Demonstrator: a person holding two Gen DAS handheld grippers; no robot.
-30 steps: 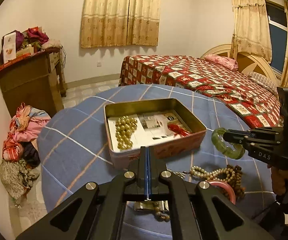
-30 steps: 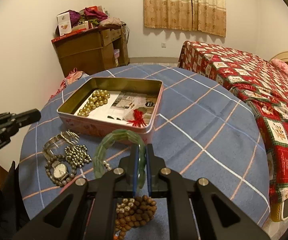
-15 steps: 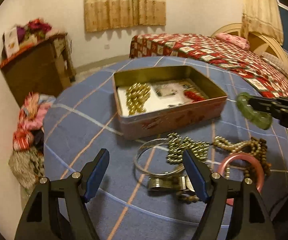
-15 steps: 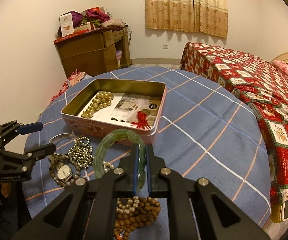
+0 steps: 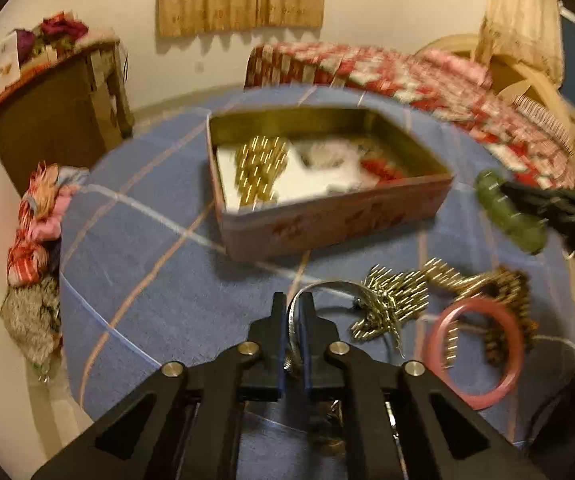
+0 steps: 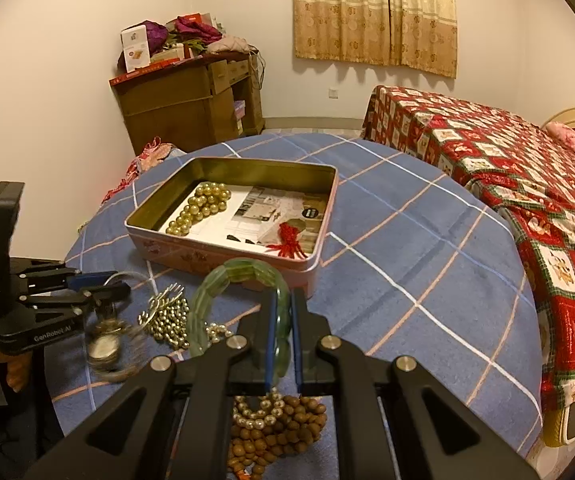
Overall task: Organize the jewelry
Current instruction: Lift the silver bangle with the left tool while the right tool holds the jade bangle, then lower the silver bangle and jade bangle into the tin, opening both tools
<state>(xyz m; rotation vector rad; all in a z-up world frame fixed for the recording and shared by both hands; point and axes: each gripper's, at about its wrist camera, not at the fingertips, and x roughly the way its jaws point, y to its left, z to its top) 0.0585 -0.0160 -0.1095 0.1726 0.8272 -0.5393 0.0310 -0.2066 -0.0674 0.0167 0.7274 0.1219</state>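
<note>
Near the table's (image 6: 427, 240) left edge, left hand-held gripper (image 6: 121, 286) clamped on a silver bangle (image 5: 319, 292) — ring on edge, lifted. Mid-table, open tin (image 6: 329, 216) holding gold beads (image 6: 201, 206) and a red tassel (image 6: 289, 236). Nearer, right hand-held gripper (image 6: 281, 300) pinching an upright green bangle (image 6: 223, 284) — above the near edge.

"GenRobot AI" on left tool (image 6: 105, 286)
</note>
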